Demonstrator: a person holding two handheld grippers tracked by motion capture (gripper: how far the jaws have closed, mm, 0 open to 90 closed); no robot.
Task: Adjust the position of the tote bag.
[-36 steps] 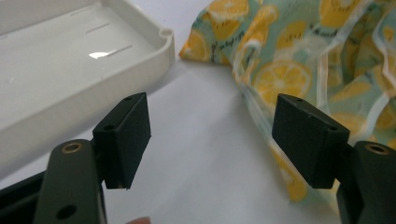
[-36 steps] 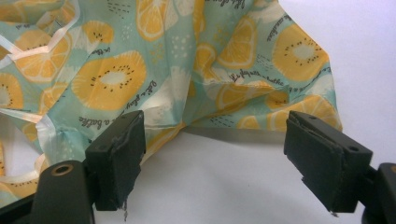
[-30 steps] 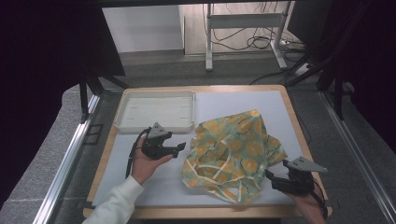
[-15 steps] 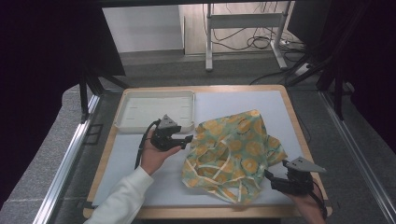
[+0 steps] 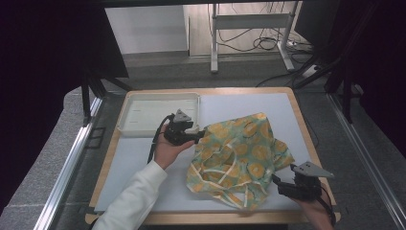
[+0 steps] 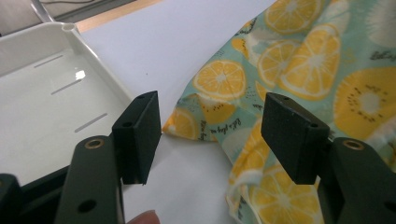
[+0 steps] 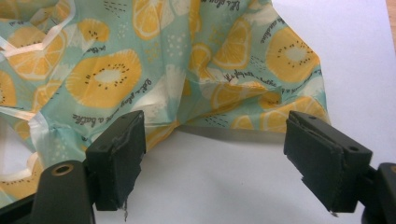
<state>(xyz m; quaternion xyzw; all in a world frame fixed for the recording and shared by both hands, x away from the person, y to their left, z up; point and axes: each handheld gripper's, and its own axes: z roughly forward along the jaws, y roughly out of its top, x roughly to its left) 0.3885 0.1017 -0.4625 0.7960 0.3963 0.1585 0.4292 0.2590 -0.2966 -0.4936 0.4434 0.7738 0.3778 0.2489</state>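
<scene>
A teal cloth (image 5: 237, 155) printed with orange slices lies crumpled on the white mat (image 5: 239, 103). My left gripper (image 5: 200, 136) is at the cloth's left edge, held in a hand with a white sleeve. In the left gripper view that gripper (image 6: 212, 102) has just been closing a little and stands open. The cloth's edge (image 6: 219, 84) lies between and ahead of the jaws, and no pad presses on it. My right gripper (image 5: 277, 182) rests by the cloth's lower right. In the right gripper view it (image 7: 215, 119) is open, with the cloth's hem (image 7: 219, 100) just beyond its tips.
A white plastic tray (image 5: 158, 101) sits at the mat's back left, close behind my left gripper; its rim (image 6: 70, 32) appears in the left gripper view. The mat lies on a wooden board (image 5: 306, 139). Metal rails flank the table.
My left gripper has moved right and slightly away from the person, from beside the tray up to the cloth's left edge. The right gripper and the cloth have stayed put.
</scene>
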